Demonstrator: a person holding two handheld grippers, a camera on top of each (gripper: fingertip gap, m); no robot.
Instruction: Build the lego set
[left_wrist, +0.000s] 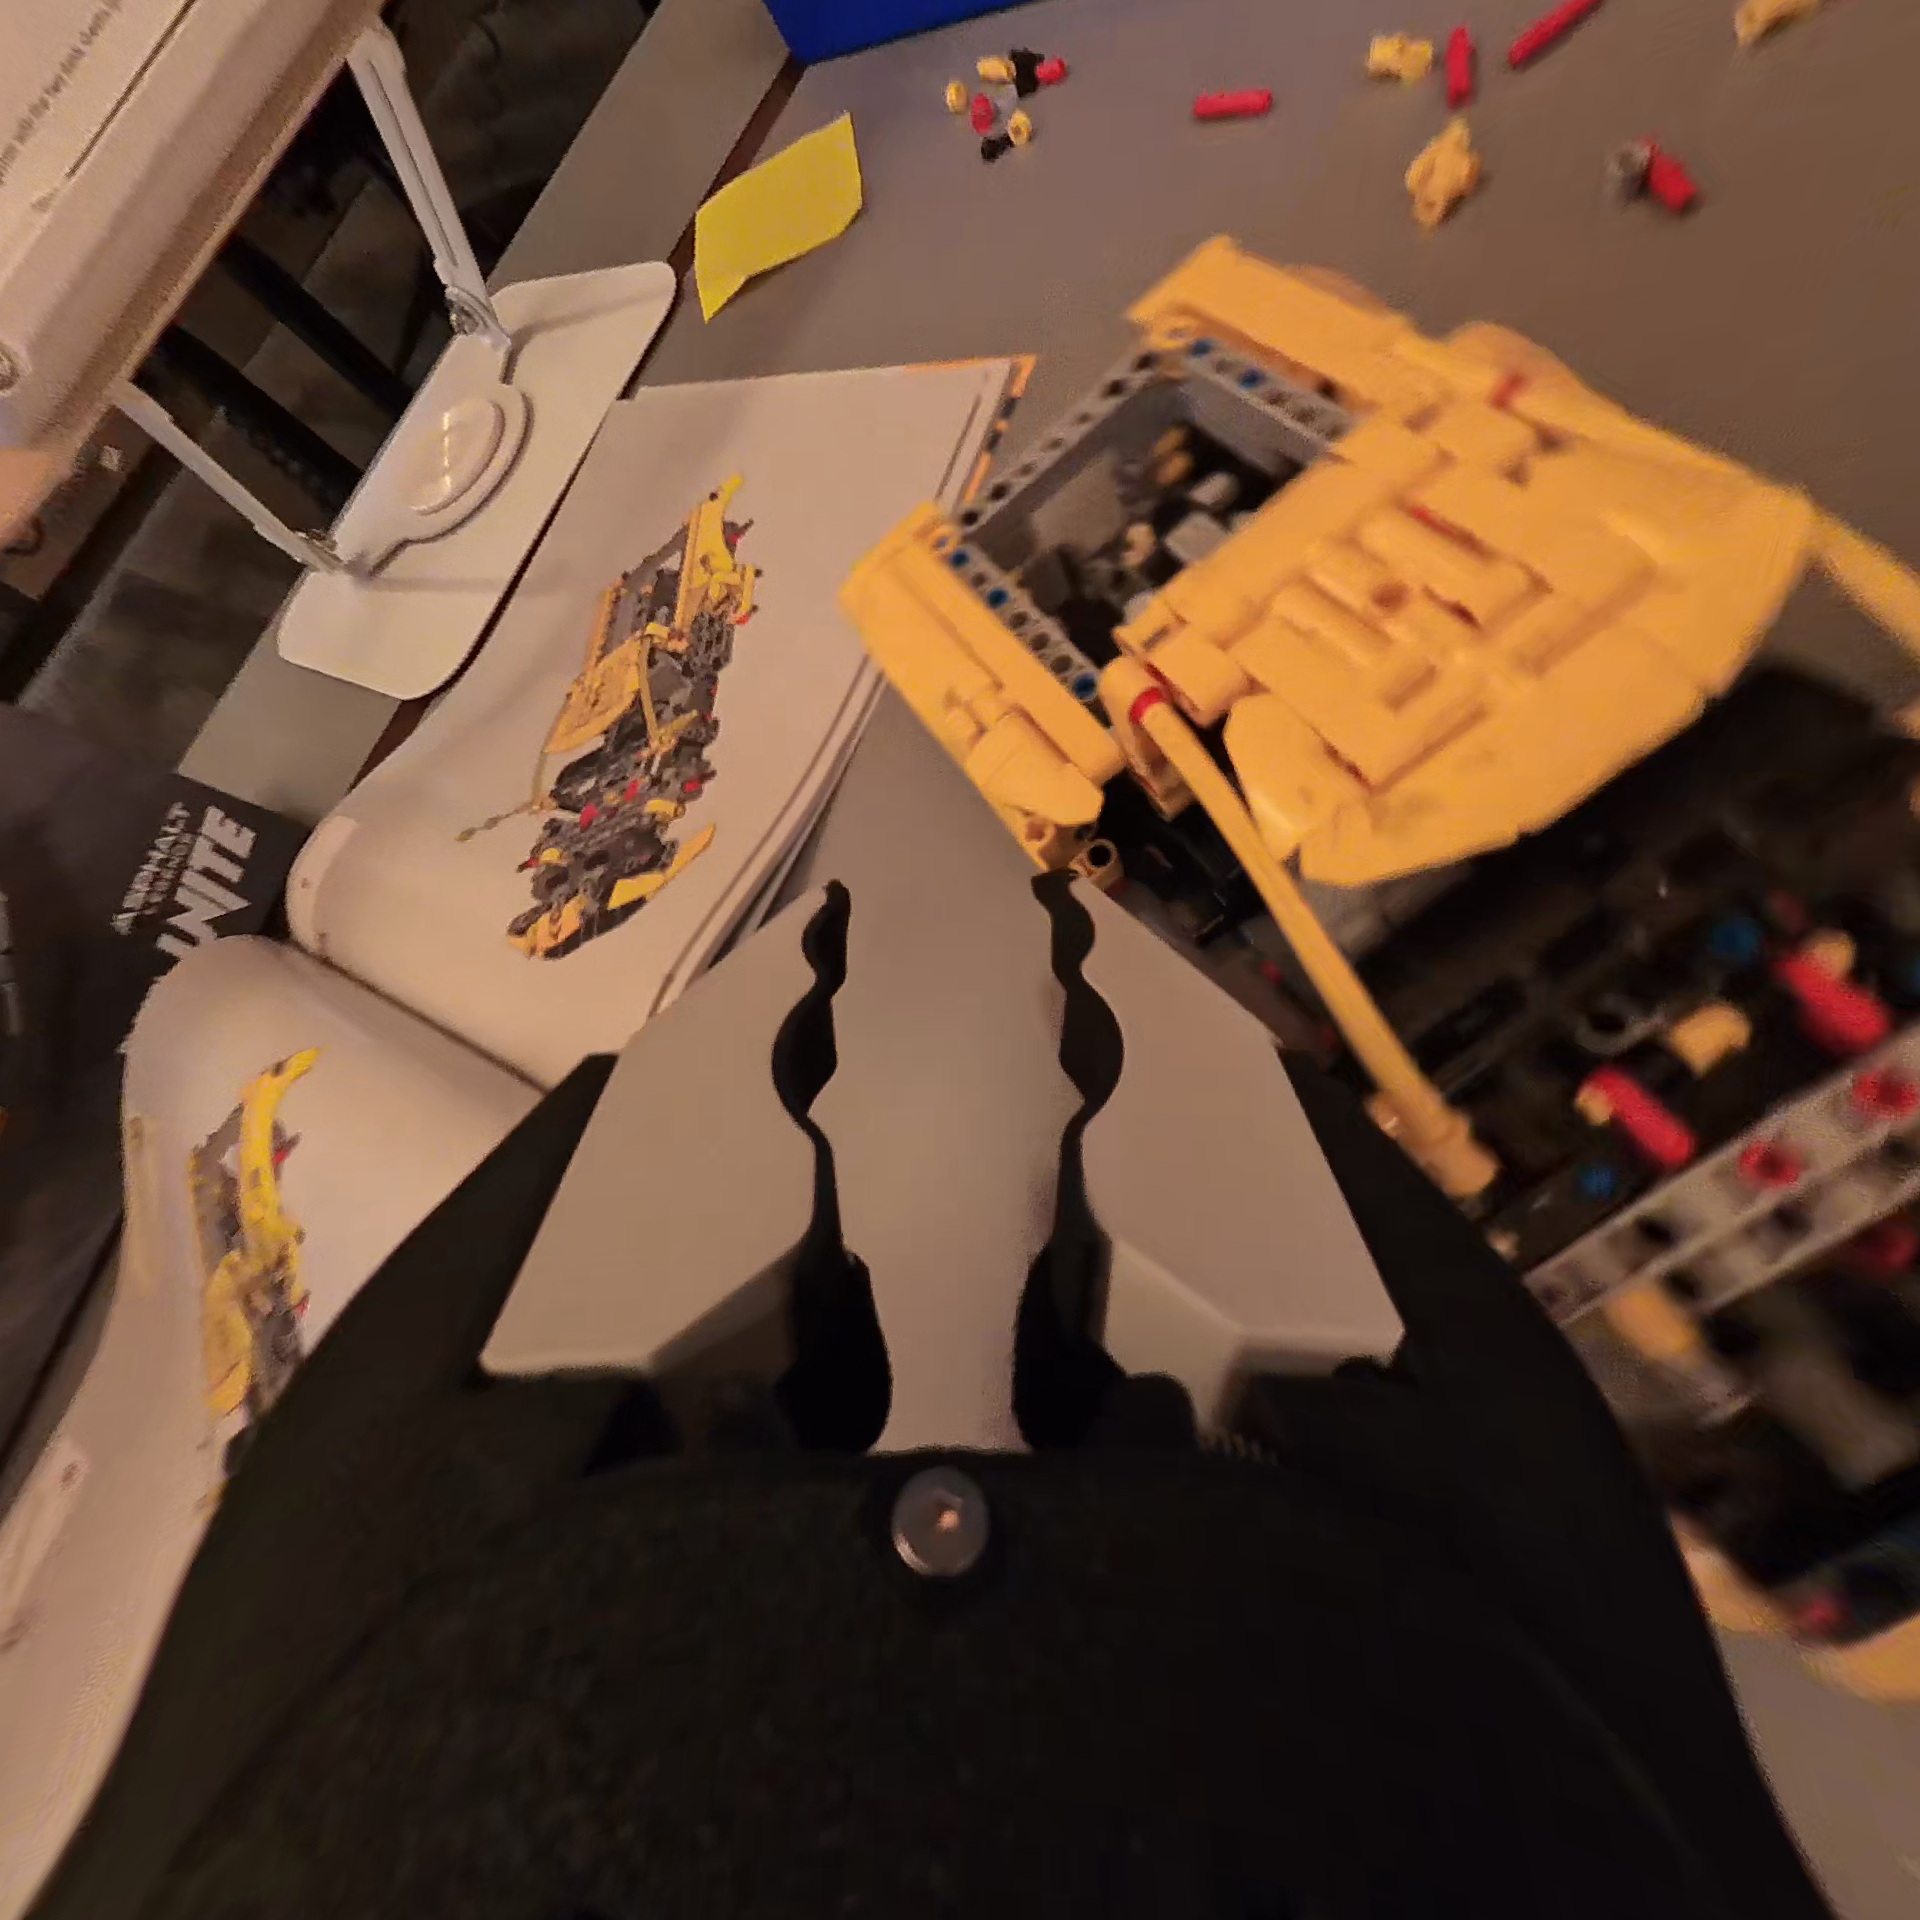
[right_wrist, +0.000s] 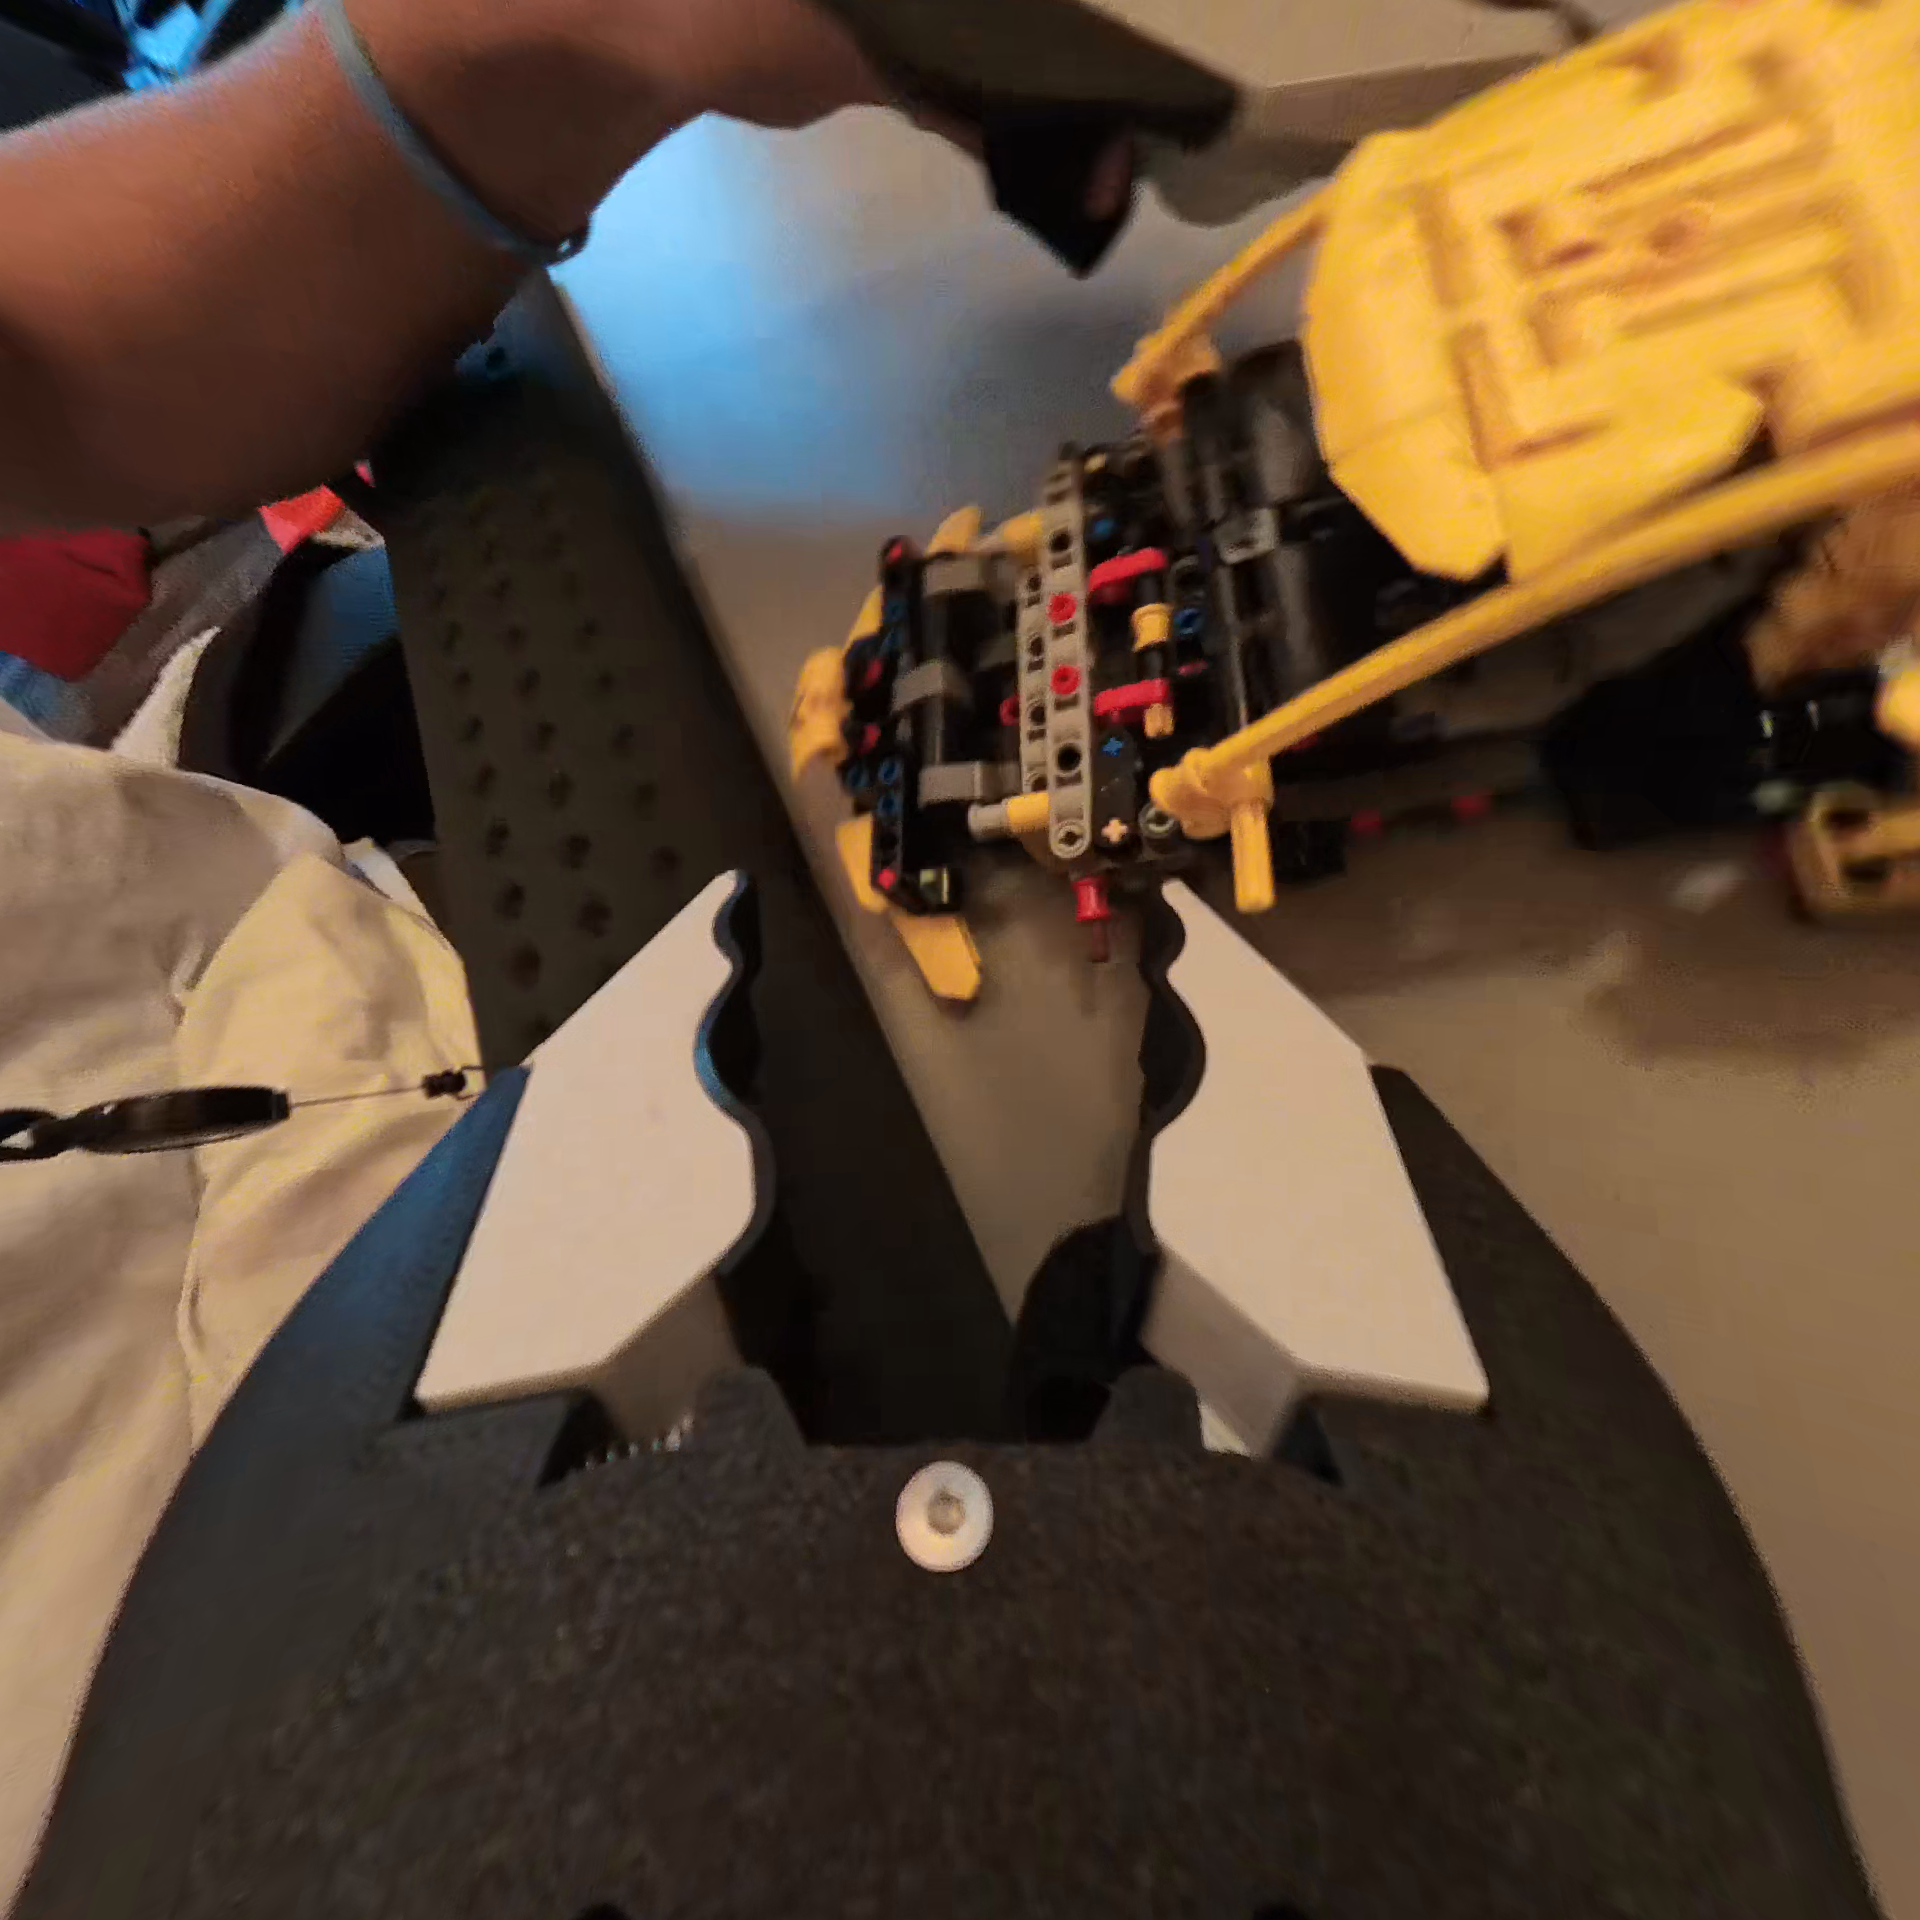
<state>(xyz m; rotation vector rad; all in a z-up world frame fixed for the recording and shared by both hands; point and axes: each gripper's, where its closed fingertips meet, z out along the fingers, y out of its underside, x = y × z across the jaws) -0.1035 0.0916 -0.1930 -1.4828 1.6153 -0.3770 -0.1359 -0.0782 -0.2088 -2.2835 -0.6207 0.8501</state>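
Both claws apart, nothing held: left gripper (left_wrist: 940, 894), right gripper (right_wrist: 951, 899).
Yellow-black lego model (left_wrist: 1403, 665) sits on grey table (left_wrist: 1143, 187) just ahead of me; manual (left_wrist: 665, 665) to its left, loose pcs (left_wrist: 1444, 171) beyond.

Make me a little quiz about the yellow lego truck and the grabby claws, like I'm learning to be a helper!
1. True or false: the left gripper is squeezing a lego piece.
2. What lies open on the table, left of the yellow lego model?
A. an instruction booklet
B. a plate
C. a toy car
3. Fill in: the loose pieces scattered at the far side of the table are mostly yellow and ____.

Key:
1. False. Its jaws stand apart, with nothing between them. The right gripper is open too.
2. A
3. red
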